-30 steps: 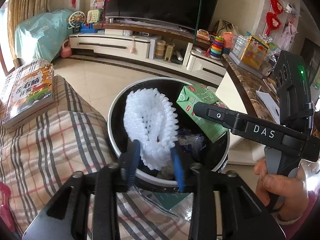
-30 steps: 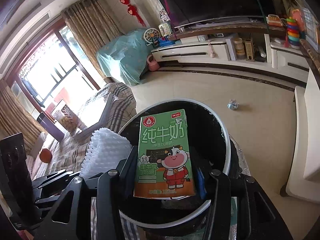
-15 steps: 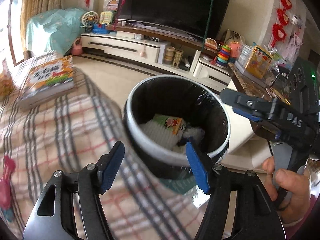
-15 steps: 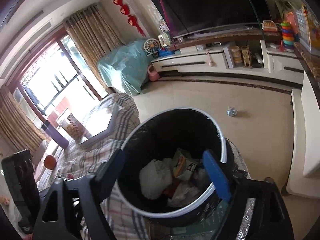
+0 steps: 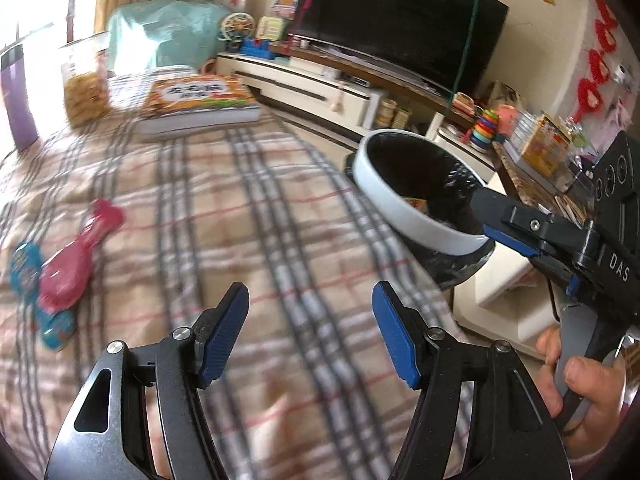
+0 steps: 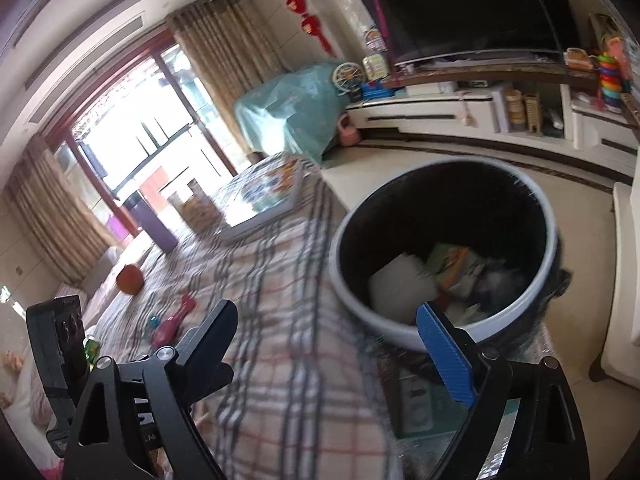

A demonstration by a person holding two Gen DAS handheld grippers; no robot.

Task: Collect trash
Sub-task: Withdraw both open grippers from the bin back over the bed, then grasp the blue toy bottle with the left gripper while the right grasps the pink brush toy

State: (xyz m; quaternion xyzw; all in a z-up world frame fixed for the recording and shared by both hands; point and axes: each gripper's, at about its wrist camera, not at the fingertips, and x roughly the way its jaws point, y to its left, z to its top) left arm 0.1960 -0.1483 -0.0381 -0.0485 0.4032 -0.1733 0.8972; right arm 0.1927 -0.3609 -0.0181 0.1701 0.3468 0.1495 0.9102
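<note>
Both claws: left claw (image 5: pixel 310 334) wide apart, empty; right claw (image 6: pixel 326 346) opening more, nothing btwn pads.
Trash: white foam net (image 6: pixel 402 288) & milk carton (image 6: pixel 450 266) lie inside bin (image 6: pixel 408 334), at tabletop edge.
Next step: prob. fetch more trash; pick target on plaid cloth (image 5: pixel 256 208) w/ pads straddling it.
View diff: right cam shows bin contents; left cam mostly the rim, plus pink item (image 5: pixel 76 264) closer.

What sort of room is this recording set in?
Most likely a home living room: a big TV on a low media cabinet, curtained glass doors, and toys on the shelves.
</note>
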